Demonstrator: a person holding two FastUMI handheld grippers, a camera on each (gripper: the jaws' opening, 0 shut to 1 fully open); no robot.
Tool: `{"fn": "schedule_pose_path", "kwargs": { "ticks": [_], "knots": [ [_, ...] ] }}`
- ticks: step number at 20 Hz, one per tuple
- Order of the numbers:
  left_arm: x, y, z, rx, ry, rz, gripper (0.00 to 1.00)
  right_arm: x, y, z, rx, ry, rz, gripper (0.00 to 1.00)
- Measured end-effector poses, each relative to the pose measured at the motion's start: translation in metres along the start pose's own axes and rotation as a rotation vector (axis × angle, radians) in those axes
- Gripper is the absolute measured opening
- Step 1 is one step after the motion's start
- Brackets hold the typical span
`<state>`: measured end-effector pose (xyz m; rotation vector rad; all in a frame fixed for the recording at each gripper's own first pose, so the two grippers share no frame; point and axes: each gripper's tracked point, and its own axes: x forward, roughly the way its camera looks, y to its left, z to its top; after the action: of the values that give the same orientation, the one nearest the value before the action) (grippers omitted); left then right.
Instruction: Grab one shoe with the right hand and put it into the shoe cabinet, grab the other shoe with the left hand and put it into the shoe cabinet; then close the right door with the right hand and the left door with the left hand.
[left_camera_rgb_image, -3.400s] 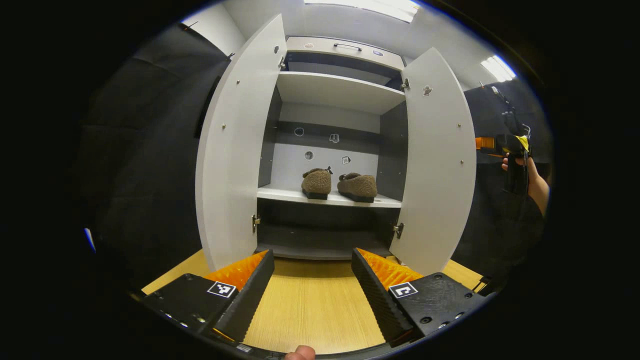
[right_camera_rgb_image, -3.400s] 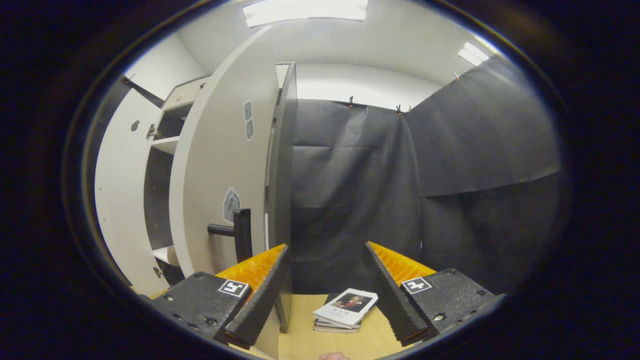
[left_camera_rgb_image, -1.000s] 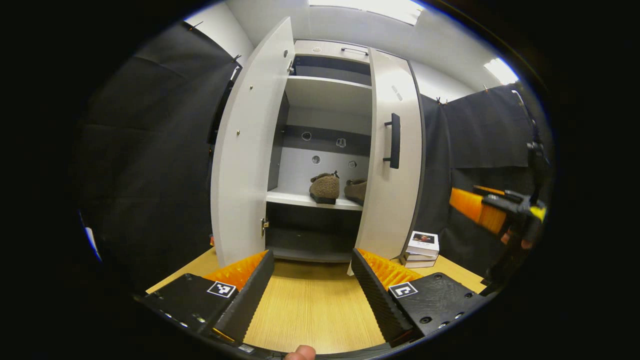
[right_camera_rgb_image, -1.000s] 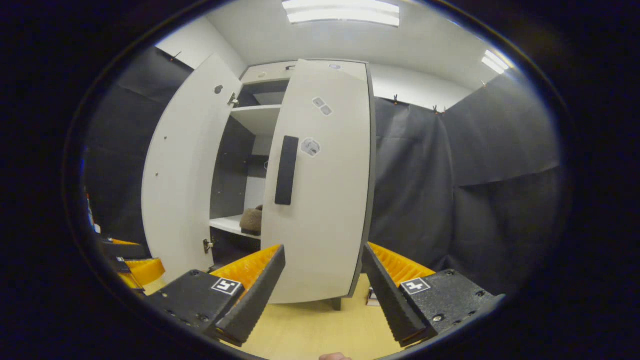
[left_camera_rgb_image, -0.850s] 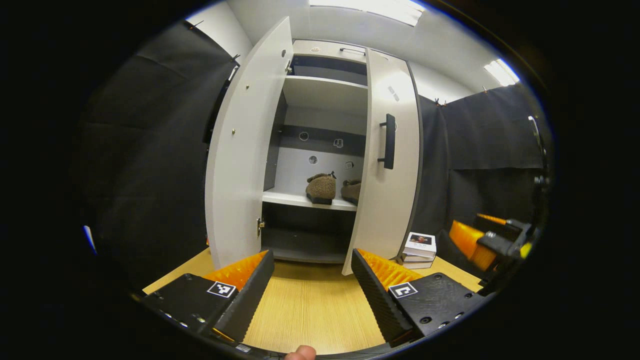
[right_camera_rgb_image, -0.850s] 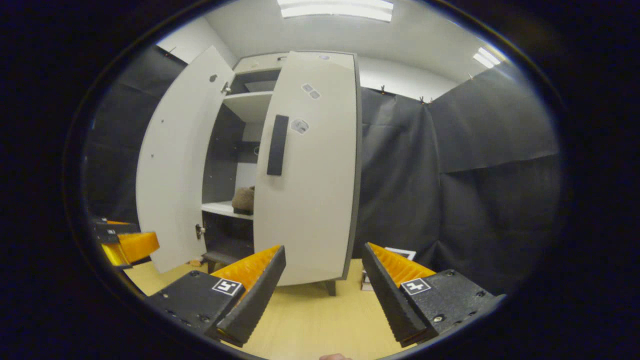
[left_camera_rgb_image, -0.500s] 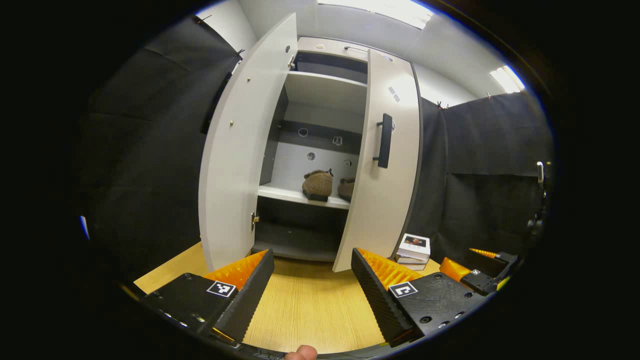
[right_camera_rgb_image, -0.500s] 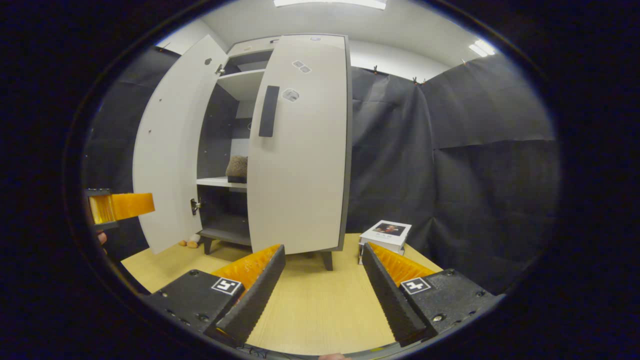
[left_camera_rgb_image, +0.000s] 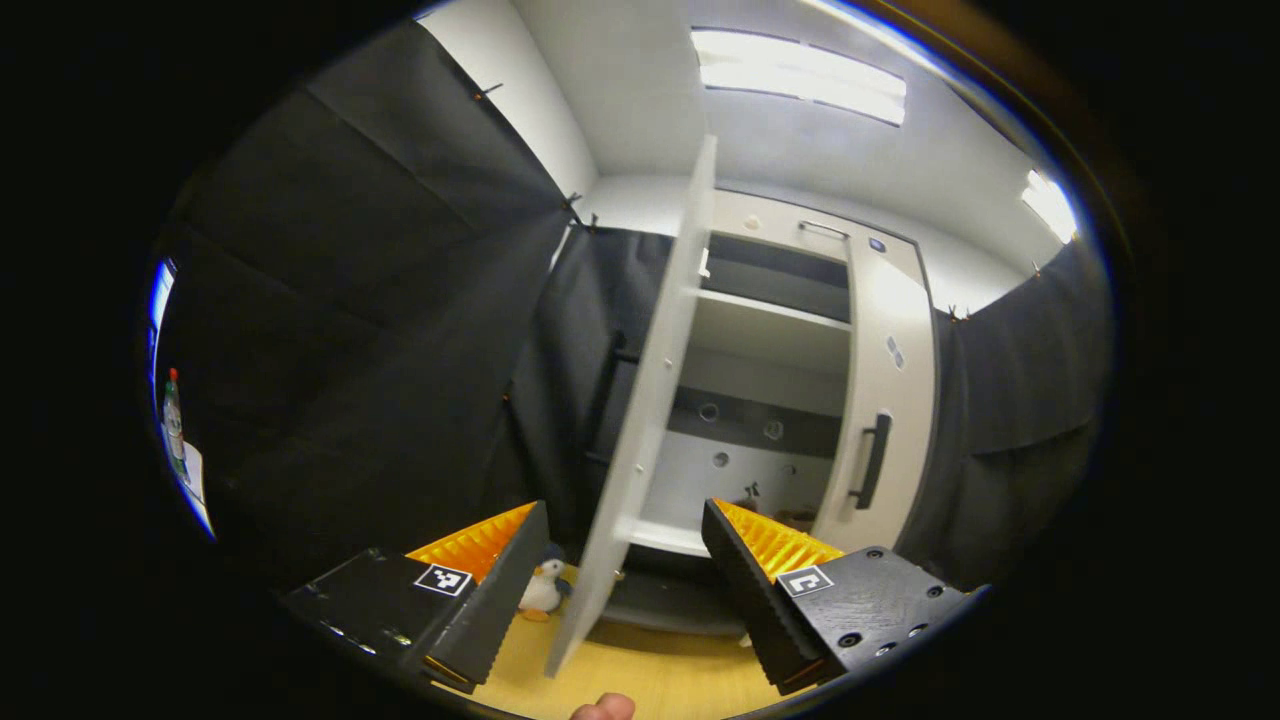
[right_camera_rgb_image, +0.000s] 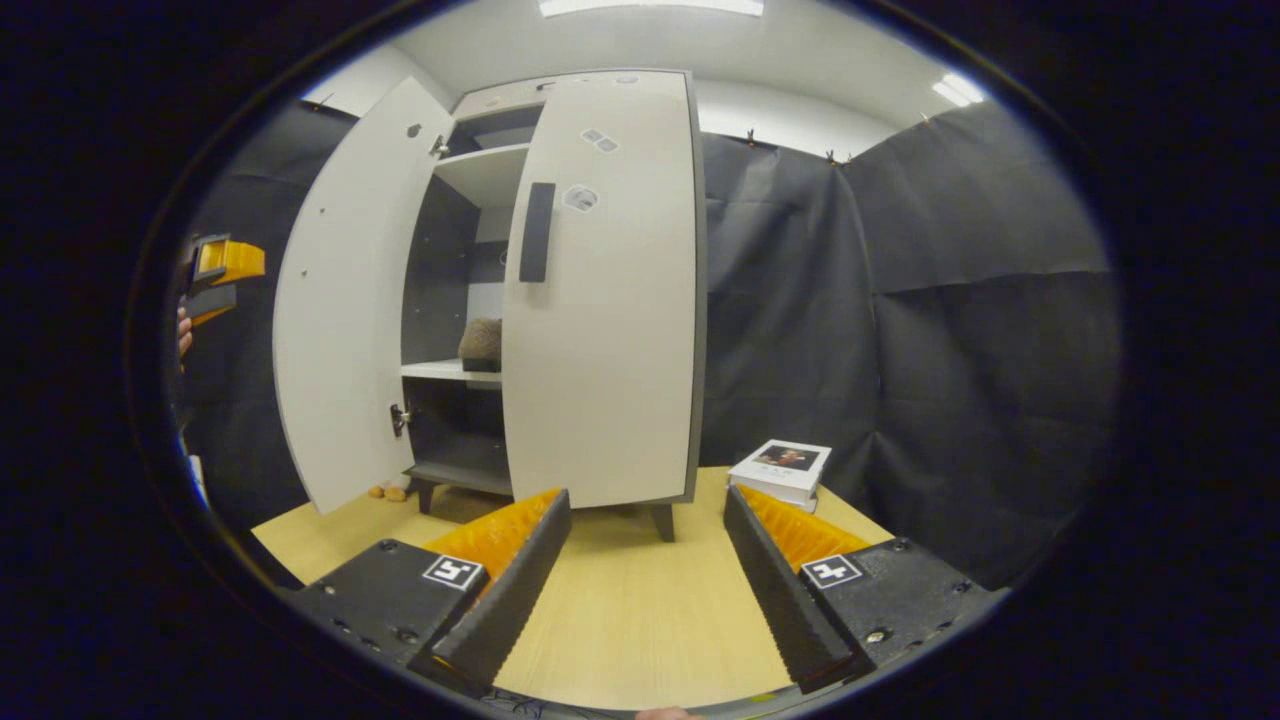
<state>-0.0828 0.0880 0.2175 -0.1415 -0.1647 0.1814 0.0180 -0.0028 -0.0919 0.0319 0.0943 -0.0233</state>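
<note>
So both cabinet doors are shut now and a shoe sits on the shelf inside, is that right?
Not quite. Only the right door is shut. The left door stands wide open, which the right gripper view shows, and through that opening a brown shoe sits on the shelf inside. The left gripper is open beside that door's edge, not gripping it.

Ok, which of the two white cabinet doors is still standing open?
The left white cabinet door, swung wide off its hinges. The right white door with the black handle sits shut against the cabinet.

Matt smooth cabinet doors; fuzzy shoe; wood-grain floor.
</note>
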Motion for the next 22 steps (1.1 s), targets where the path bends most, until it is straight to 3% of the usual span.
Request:
{"fn": "schedule_pose_path", "kwargs": {
  "ticks": [2, 6, 15, 19, 22],
  "knots": [
    [0.025, 0.036, 0.002, -0.002, 0.018, 0.077, 0.95, 0.000, 0.002, 0.000, 0.001, 0.001, 0.005, 1.00],
    [0.050, 0.058, -0.012, -0.063, 0.037, 0.084, 0.95, -0.003, 0.002, 0.000, -0.009, 0.007, -0.001, 1.00],
    [0.041, 0.050, -0.011, -0.060, 0.042, 0.080, 0.94, -0.003, -0.012, -0.002, -0.005, 0.023, -0.051, 1.00],
    [0.039, 0.053, -0.009, -0.081, 0.058, 0.067, 0.94, 0.004, -0.009, 0.000, -0.006, 0.022, -0.044, 1.00],
    [0.041, 0.046, -0.006, -0.041, 0.062, 0.060, 0.94, 0.008, -0.003, 0.003, -0.009, 0.016, -0.026, 1.00]
  ]
}}
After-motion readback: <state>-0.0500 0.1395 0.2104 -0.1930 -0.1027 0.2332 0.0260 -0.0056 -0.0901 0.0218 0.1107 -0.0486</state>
